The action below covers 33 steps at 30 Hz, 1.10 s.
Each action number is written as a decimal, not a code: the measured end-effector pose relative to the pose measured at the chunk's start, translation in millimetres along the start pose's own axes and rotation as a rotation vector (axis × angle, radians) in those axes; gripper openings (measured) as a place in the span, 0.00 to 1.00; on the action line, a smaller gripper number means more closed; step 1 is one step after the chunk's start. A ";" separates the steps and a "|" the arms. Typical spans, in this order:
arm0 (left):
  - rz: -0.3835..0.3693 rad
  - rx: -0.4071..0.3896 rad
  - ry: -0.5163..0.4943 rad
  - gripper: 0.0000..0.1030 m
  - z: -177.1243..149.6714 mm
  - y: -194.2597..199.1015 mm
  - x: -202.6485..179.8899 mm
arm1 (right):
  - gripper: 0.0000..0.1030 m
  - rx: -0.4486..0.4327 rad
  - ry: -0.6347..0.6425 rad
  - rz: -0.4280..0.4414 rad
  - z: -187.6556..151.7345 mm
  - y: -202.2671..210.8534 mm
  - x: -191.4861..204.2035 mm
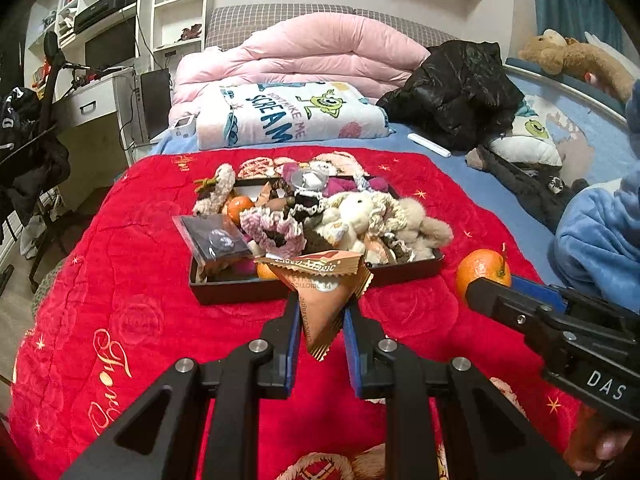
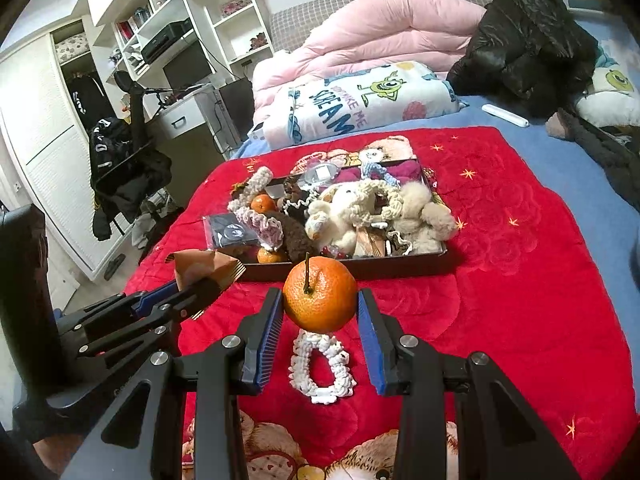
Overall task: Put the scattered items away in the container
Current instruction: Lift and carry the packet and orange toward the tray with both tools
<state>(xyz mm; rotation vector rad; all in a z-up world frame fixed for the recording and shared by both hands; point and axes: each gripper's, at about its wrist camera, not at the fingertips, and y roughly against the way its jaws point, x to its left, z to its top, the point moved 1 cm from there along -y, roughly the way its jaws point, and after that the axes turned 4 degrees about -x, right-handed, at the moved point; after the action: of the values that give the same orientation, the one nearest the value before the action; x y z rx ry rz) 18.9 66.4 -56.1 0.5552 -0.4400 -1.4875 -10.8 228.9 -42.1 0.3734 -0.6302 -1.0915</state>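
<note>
Tangerine (image 2: 320, 298) sits clamped in my right tongs (image 2: 320, 312), above a white crocheted scrunchie (image 2: 322, 364) lying on the red blanket (image 2: 520, 300). My left tongs (image 1: 320, 316) pinch a triangular snack packet (image 1: 320, 292) just before the near rim of the crowded black tray (image 1: 236, 291).
</note>
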 end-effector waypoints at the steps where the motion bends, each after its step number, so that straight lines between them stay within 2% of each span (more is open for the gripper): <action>1: 0.001 -0.001 0.001 0.20 1.9 0.6 0.6 | 0.35 -0.002 0.001 0.001 1.2 0.8 1.0; 8: 0.020 0.000 0.040 0.20 21.1 0.9 19.8 | 0.35 -0.033 0.039 0.013 17.8 6.6 15.7; 14: 0.049 -0.020 0.076 0.20 55.1 1.9 41.9 | 0.35 -0.034 0.063 0.038 32.7 7.1 26.9; 19: 0.061 -0.032 0.040 0.20 87.2 -7.1 48.5 | 0.35 -0.031 0.034 0.057 48.6 -0.3 20.3; 25: 0.077 -0.041 0.020 0.20 109.3 -28.3 52.1 | 0.35 -0.032 -0.006 0.066 75.7 -24.2 10.1; 33: 0.052 -0.001 0.043 0.20 103.3 -86.2 82.9 | 0.35 -0.026 0.017 0.100 93.8 -73.0 21.3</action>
<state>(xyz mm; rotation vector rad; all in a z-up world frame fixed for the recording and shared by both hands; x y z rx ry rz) -107.9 -24.1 -29.8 0.5703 -0.4169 -1.4232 -115.4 180.6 -5.7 0.3251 -0.6125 -0.9993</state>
